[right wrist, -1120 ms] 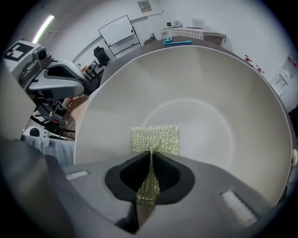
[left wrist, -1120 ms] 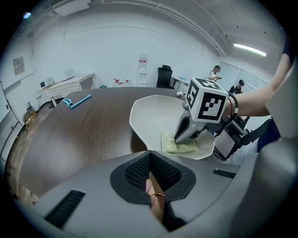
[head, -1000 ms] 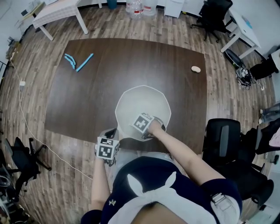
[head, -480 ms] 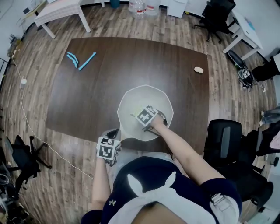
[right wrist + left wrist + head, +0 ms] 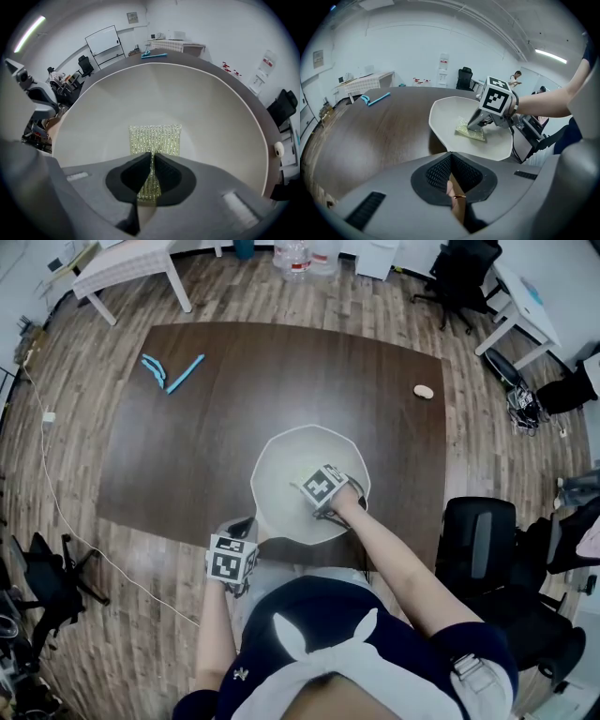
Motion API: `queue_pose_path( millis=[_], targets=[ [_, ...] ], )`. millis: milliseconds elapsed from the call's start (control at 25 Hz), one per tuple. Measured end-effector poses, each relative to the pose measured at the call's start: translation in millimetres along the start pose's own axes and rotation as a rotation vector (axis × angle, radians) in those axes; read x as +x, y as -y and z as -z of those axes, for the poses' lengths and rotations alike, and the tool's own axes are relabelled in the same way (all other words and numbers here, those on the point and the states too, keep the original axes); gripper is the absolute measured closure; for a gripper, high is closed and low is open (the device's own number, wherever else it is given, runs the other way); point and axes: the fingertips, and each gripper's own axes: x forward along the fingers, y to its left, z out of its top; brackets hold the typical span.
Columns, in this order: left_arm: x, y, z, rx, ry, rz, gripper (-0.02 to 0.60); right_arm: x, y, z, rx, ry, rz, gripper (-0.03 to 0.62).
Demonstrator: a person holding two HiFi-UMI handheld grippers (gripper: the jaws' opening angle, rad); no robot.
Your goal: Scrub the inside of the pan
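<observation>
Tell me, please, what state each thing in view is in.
Pan: upright on the table.
Scrub pad: lying on the pan's inside, one edge pinched.
Left claw: shut on the pan handle.
Right claw: shut on the scrub pad.

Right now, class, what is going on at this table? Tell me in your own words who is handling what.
A person works with a gripper in each hand. The right gripper is shut on a yellow-green scrubbing pad and holds it against the inside of the white pan, which sits at the near edge of the dark table. The left gripper is shut on the pan's handle, apparently to steady it.
</observation>
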Motion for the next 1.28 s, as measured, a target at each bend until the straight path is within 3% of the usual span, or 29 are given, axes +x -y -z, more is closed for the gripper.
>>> queue_pose_path(
  millis=[200,400,640,880,960,1280],
  targets=[
    [0.6,-0.2,-0.5,-0.001,0.0,0.002,0.578,1.0,-27.0,2.6,-0.067,-0.001,-0.035,0.565],
    [-0.3,-0.6,-1.6,-0.013,0.008,0.014,0.578,-22.3,-27.4,-16.0,-0.106,0.1,-0.014,0.523],
    [-19.7,-9.2,-24.6,-0.04,0.104,0.009,0.578,-56.0,-28.6,-22.4,0.033,0.238,-0.095,0.484],
    [-50.9,-7.6,-66.4,0.0,0.234,0.0,0.578,-115.4,-57.1,-49.1,0.08,0.519,-0.207,0.507],
    [-57.8,6.1,-81.4,0.013,0.283,0.037,0.578,-138.9,-63.6,-58.0,0.068,0.624,-0.194,0.583],
    [-70.0,78.4,-132.5,0.101,0.413,0.193,0.578,-205.2,-81.6,-65.9,0.019,0.865,-0.138,0.595]
  ],
)
